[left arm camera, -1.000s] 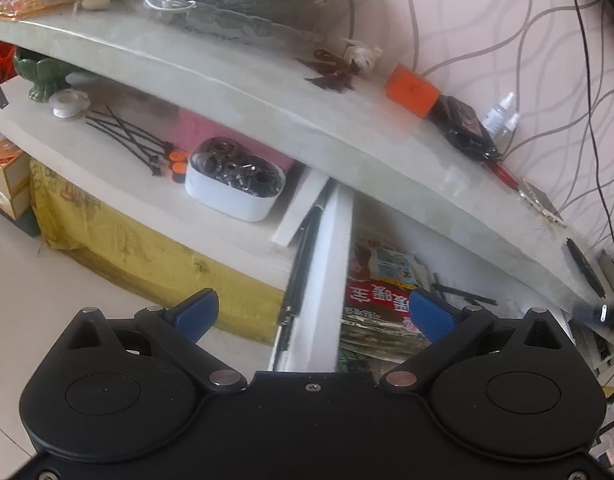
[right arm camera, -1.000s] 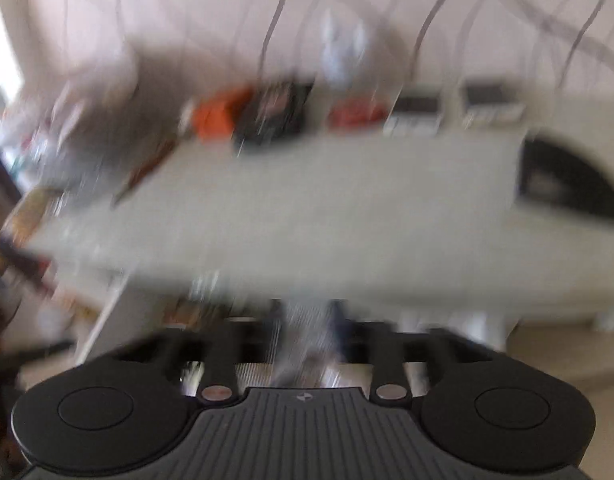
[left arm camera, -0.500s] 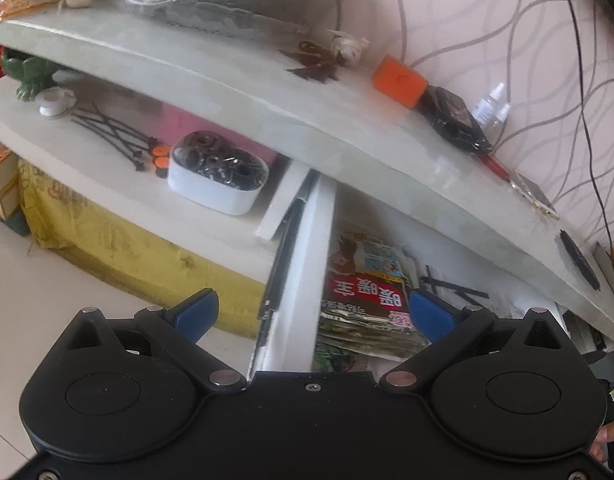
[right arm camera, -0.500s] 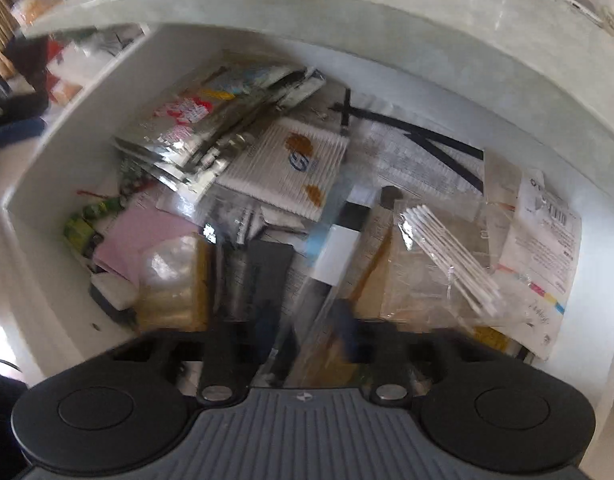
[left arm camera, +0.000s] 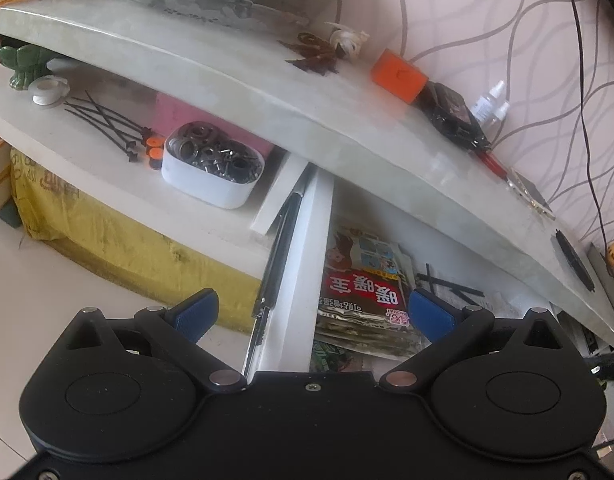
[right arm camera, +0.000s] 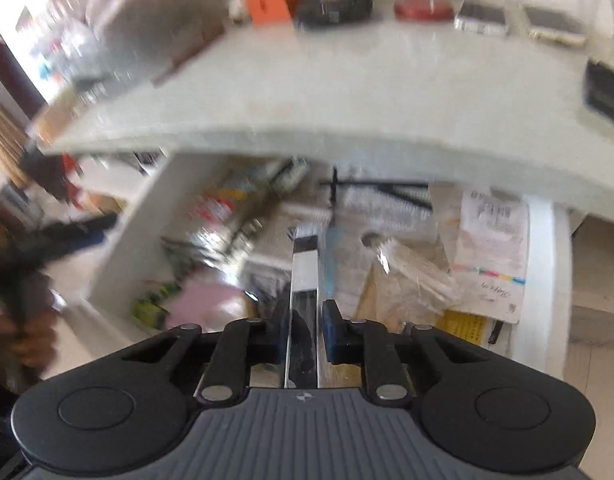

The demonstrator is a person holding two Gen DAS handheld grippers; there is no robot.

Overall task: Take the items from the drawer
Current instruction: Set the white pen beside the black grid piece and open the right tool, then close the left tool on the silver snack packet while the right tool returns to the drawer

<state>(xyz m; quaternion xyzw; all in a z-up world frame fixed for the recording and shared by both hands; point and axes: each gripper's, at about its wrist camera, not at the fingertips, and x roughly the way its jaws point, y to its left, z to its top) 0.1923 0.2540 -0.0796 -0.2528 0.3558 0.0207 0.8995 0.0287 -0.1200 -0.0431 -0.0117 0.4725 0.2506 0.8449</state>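
- Drawer (right arm camera: 541, 264) stands pulled out under the marble counter (right arm camera: 347, 92), full of loose packets, papers and a pink sheet; view blurred, so no exact item count.
- Right gripper (right arm camera: 305, 336) – fingers nearly closed, clamped on one flat clear packet with a white and black card (right arm camera: 304, 276). Packet sticks forward from the fingers above the drawer contents, so it looks like a lift-out in progress – a judgement only.
- Narrow pinch on the packet's near end probably because it is thin and floppy; far end may sag or slip.
- Left gripper (left arm camera: 313, 312) – two blue finger pads spread wide, holding nothing. It sits at the drawer's left wall (left arm camera: 303, 264), probably standing by while the other side picks.
- Red foil packet stack (left arm camera: 363, 300) lies in the drawer's left end, several layers, count unclear.
- Counter top: one orange block (left arm camera: 399, 76), two small dropper bottles (left arm camera: 489, 104).
- Lower shelf (left arm camera: 87, 160): one white tub of metal rings (left arm camera: 213, 172), a few black cable ties (left arm camera: 103, 122).
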